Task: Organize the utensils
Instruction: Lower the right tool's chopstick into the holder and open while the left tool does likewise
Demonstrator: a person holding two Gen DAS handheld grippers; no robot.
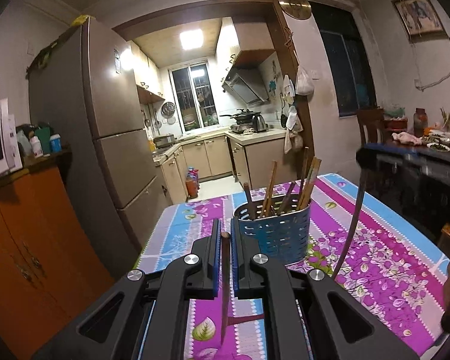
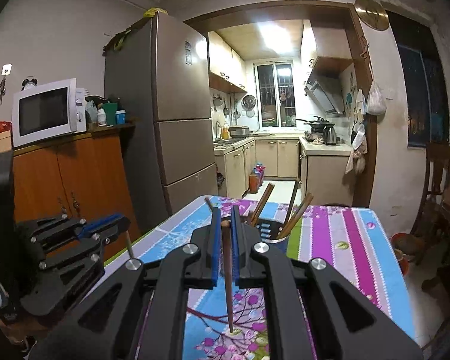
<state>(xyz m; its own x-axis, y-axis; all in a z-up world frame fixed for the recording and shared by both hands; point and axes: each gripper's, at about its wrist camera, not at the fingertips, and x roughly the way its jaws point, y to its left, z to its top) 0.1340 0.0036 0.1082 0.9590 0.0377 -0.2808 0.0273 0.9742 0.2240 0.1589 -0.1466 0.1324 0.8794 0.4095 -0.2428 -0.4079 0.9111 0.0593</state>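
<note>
Between the blue pads of the left gripper (image 1: 225,234) sits one dark wooden chopstick (image 1: 225,288), pinched near its blunt top end with the thin tip hanging down over the floral tablecloth (image 1: 390,255). Same deal on the right gripper (image 2: 225,226): jaws pressed onto its own chopstick (image 2: 228,276), again clamped up by the thick end, pointy end dangling.

These sticks look light and stiff, so weight isn't the issue. My guess is the smooth, tapered wood is what bites you (a round stick in flat pads loves to pivot). Holding near the top leaves a long free length, which should help aim the tip into the holder, but any bump on the rim could swing it sideways.

Further out, the perforated metal utensil holder (image 1: 274,228) stands on the table just right of the left gripper, already holding several chopsticks leaning at all angles. Those could deflect a new one, so I'd aim for a gap.
</note>
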